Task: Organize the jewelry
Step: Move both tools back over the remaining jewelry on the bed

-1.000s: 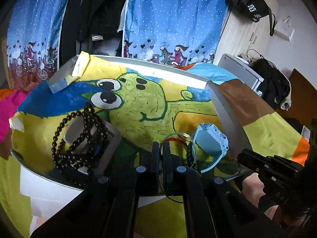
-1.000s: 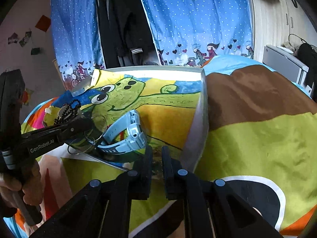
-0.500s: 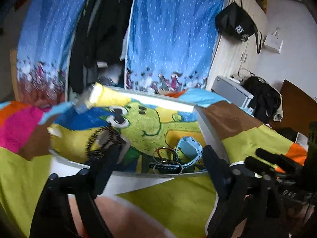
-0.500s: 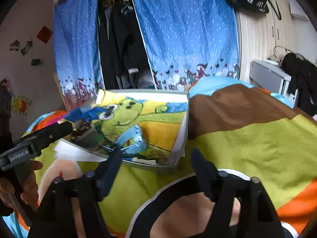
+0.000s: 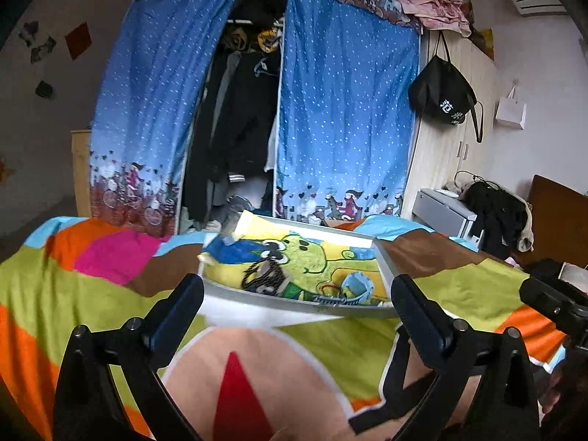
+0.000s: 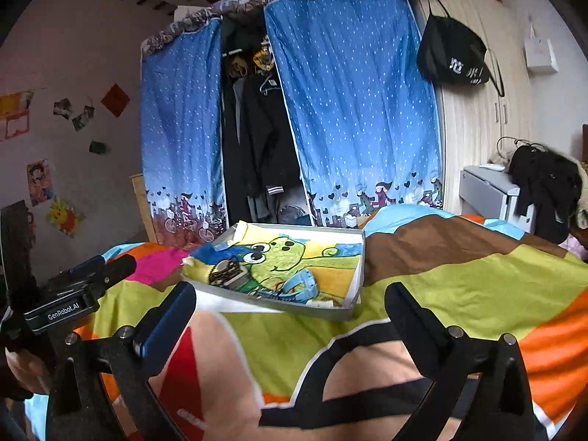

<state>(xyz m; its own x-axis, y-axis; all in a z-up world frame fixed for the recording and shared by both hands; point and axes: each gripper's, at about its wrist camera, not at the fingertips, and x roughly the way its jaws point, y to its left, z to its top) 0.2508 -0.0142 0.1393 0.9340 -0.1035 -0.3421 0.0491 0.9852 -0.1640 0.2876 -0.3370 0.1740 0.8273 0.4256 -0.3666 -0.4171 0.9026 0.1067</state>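
A shallow white tray (image 5: 382, 264) (image 6: 362, 257) lined with a green cartoon drawing lies on the bed. In it rest a dark bead bracelet (image 5: 262, 273) (image 6: 224, 273) on a grey box, a light blue watch (image 5: 358, 284) (image 6: 303, 283) and thin bangles (image 5: 329, 290). My left gripper (image 5: 294, 294) stands open, well back from the tray with nothing between its fingers. My right gripper (image 6: 290, 303) is open too, held back from the tray's near edge and holding nothing.
A bright patchwork bedspread (image 5: 92, 279) (image 6: 477, 279) covers the bed. Behind it hang blue dotted curtains (image 5: 345, 110) with dark clothes between them. A black bag (image 5: 441, 95) hangs on the wardrobe at right. A grey cabinet (image 6: 485, 191) carries dark clothing. A hand (image 6: 22, 371) holds the left gripper.
Both grippers went from shut at the tray to wide open. They drew back and up from the tray, so the jewelry now lies farther off.
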